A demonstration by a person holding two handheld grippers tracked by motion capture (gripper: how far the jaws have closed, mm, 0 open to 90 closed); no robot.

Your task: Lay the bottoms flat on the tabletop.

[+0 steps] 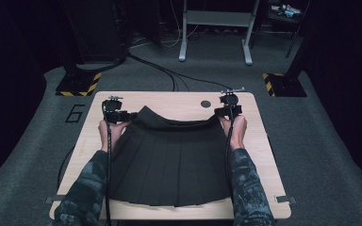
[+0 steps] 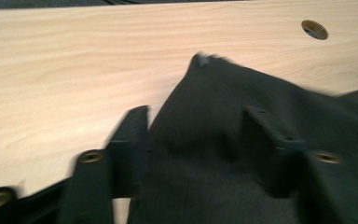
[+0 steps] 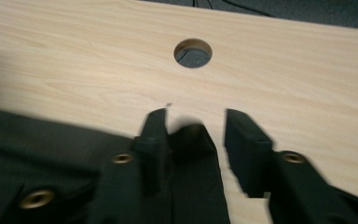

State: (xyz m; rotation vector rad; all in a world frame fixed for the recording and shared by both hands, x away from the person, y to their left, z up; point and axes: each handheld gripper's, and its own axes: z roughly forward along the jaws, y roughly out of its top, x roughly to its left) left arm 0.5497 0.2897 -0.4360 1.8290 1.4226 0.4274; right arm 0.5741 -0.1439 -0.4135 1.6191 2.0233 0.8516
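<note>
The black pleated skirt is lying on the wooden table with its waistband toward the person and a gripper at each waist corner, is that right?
Not quite. The high view shows the black pleated skirt with its narrow waistband at the far side and its wide hem toward the person. The rest holds: it lies on the wooden table, with the left gripper and right gripper at the waist corners.
</note>
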